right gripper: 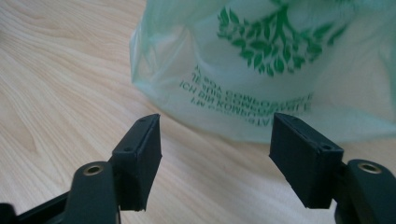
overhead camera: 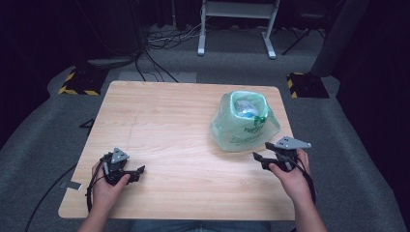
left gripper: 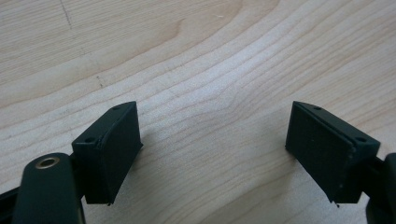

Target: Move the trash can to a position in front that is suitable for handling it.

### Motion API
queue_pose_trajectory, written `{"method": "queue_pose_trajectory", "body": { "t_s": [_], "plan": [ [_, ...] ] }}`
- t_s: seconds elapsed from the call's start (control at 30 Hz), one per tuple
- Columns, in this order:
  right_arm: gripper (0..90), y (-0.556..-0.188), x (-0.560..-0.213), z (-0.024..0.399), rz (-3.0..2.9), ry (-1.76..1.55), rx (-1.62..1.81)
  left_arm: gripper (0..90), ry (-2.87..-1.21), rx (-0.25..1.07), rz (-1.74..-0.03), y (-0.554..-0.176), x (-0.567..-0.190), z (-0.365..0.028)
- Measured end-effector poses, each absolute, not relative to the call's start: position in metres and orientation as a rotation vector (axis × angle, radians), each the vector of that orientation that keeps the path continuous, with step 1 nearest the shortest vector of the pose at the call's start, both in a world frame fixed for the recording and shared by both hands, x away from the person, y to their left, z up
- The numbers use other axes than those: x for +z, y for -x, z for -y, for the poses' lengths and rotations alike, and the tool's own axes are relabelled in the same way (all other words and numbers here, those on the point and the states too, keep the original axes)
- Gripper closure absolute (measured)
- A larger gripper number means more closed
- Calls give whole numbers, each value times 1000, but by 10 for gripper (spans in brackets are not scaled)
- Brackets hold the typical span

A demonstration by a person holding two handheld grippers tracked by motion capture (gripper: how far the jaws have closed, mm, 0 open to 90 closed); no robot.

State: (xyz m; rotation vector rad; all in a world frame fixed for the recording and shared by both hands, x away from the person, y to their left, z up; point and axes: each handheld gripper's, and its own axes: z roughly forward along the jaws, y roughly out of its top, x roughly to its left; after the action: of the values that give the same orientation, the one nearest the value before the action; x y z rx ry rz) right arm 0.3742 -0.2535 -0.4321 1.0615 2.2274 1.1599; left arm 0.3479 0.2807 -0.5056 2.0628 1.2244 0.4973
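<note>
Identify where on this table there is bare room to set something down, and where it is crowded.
Bare wood runs across the table from the far left corner to the green bag, and between the left tool and right tool. The crowded part is the right side, around the bag.

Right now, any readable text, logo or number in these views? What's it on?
Bag: green tree logo, no words in it.
Bag, right gripper view: three lines of green print, upside down; "KOMPO..." partly legible, the rest too blurred to quote.
Bag, high view: print too small to read.
Table, claws: no text.
</note>
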Motion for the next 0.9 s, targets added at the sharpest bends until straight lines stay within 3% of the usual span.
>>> {"method": "queue_pose_trajectory", "body": {
  "t_s": [0.9],
  "plan": [
    [394,-426,-365,213,-2201,-939,1200,179,-2083,472,-1178,-349,-506,-286]
  ]
}}
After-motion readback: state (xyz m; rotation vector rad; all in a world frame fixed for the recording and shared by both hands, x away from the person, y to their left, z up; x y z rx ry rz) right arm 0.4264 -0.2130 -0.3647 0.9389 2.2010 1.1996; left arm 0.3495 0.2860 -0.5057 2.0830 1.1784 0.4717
